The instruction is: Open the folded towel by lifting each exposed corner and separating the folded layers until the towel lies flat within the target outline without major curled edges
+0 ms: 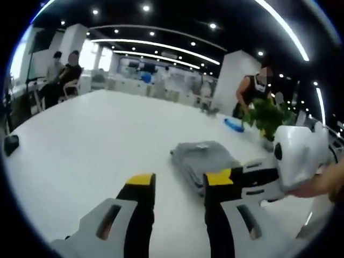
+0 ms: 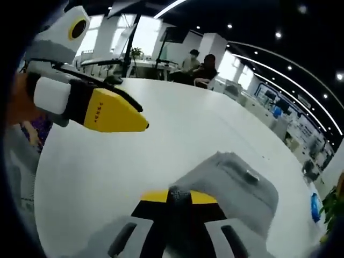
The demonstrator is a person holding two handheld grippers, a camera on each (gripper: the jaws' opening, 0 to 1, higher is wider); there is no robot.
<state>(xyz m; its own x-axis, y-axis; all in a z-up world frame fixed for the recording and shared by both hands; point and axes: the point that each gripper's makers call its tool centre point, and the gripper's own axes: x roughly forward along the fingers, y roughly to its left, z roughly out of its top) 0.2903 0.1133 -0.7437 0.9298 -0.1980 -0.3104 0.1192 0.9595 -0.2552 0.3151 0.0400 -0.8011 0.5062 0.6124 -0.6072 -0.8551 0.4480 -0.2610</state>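
A folded grey towel (image 1: pixel 204 158) lies on the white table (image 1: pixel 97 145), just ahead of my left gripper (image 1: pixel 179 179). Its yellow-tipped jaws stand apart with only table between them, and the towel's near edge lies by the right jaw. My right gripper (image 1: pixel 251 177) comes in from the right, at the towel's near right corner. In the right gripper view, my right gripper (image 2: pixel 174 197) is shut on a raised grey corner of the towel (image 2: pixel 236 183). The left gripper (image 2: pixel 134 121) hovers at upper left above the table (image 2: pixel 177 129), apart from the cloth.
A blue object (image 1: pixel 234 124) and a green plant (image 1: pixel 266 115) sit behind the towel, with a person standing behind them. A small black item (image 1: pixel 11 144) lies at the table's left edge. People sit beyond the far end (image 2: pixel 199 67). A hand (image 1: pixel 322 183) holds the right gripper.
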